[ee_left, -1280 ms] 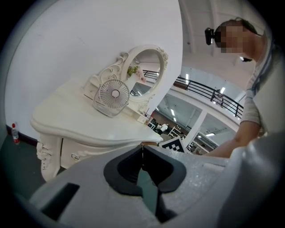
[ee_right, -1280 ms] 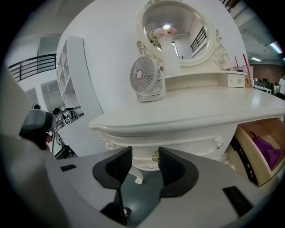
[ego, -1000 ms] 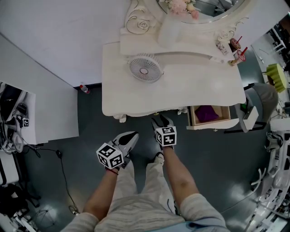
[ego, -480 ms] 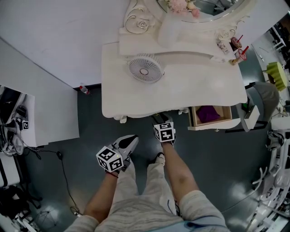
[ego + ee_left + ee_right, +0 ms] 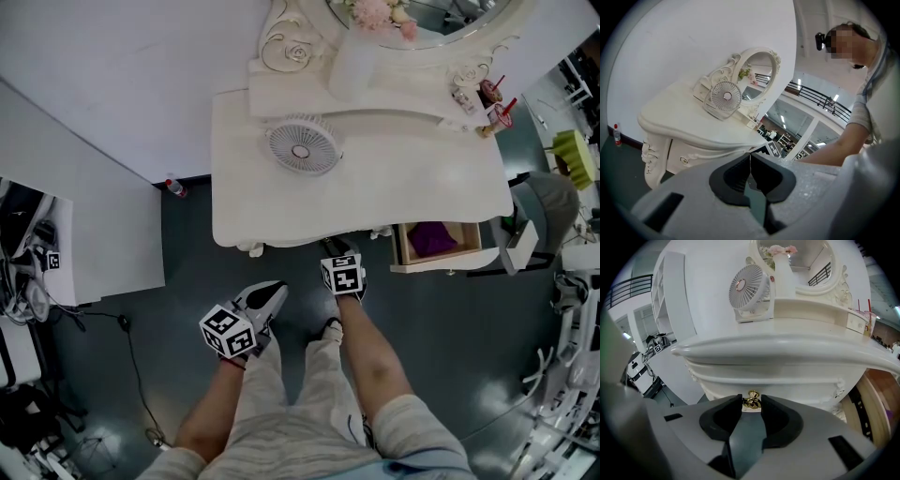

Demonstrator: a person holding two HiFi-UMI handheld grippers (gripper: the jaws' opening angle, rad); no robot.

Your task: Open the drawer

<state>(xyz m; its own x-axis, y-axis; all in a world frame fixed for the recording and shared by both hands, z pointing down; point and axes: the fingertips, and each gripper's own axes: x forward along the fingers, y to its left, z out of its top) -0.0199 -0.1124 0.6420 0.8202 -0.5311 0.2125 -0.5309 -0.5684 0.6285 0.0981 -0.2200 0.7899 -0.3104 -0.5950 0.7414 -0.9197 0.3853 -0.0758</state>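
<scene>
Item: right gripper (image 5: pixel 751 403), fingers just closed onto the gold knob (image 5: pixel 752 398) of the desk (image 5: pixel 797 347) drawer (image 5: pixel 797 391), 12 o'clock. Handling: confirm a square grip, then pull straight toward 6 o'clock (left gripper (image 5: pixel 750 158) clenched, empty).

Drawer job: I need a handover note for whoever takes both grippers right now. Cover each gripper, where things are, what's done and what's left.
Left gripper: fingers shut, empty, apart from the table.
Right gripper: its fingers have just been closing on the gold knob, which sits between them. They look to touch it on both sides.
Centre drawer: closed. Side drawer at the right stands open.
Done: reach and grip on the knob.
Left: pull the knob back, probably straight, to open the centre drawer.
</scene>
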